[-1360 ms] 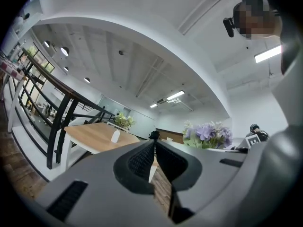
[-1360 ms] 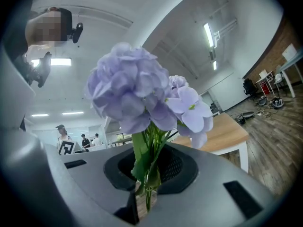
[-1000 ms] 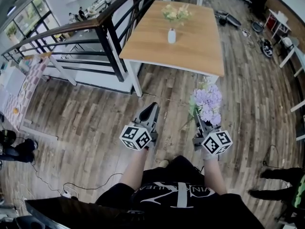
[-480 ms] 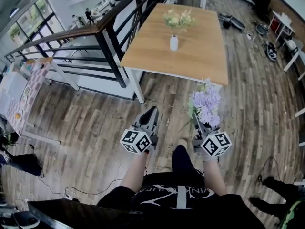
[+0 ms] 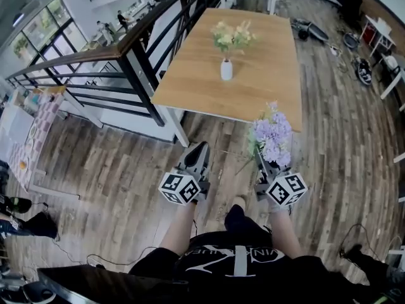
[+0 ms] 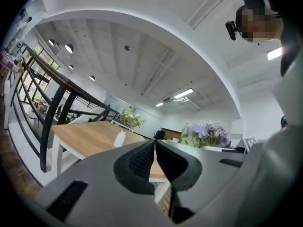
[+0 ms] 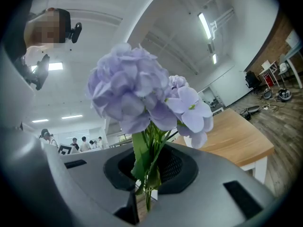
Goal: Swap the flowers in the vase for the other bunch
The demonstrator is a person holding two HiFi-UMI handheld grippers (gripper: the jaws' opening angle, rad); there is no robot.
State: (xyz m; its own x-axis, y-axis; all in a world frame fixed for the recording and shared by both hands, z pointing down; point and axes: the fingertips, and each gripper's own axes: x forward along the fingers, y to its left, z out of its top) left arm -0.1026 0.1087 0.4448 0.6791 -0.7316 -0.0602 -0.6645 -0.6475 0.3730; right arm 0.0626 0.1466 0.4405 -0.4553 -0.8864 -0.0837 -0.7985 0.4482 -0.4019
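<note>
A small white vase (image 5: 226, 69) with yellow-green flowers (image 5: 231, 37) stands on the wooden table (image 5: 190, 81) ahead; in the left gripper view the vase (image 6: 120, 138) and its flowers (image 6: 131, 120) show far off. My right gripper (image 5: 266, 163) is shut on the stems of a purple flower bunch (image 5: 273, 137), whose blooms (image 7: 142, 96) rise upright above the jaws. My left gripper (image 5: 198, 152) is shut with nothing in it, level beside the right one, short of the table's near edge. The purple bunch (image 6: 206, 132) also shows at that view's right.
A black metal railing (image 5: 136, 62) with a wooden top rail runs along the table's left side. Chairs, bags and gear (image 5: 361, 68) lie on the plank floor at the far right. A cable and plug (image 5: 101, 258) lie on the floor at lower left.
Both grippers and the person have moved forward toward the table, which now lies closer and lower in the head view. The purple bunch stays held in the right gripper.
</note>
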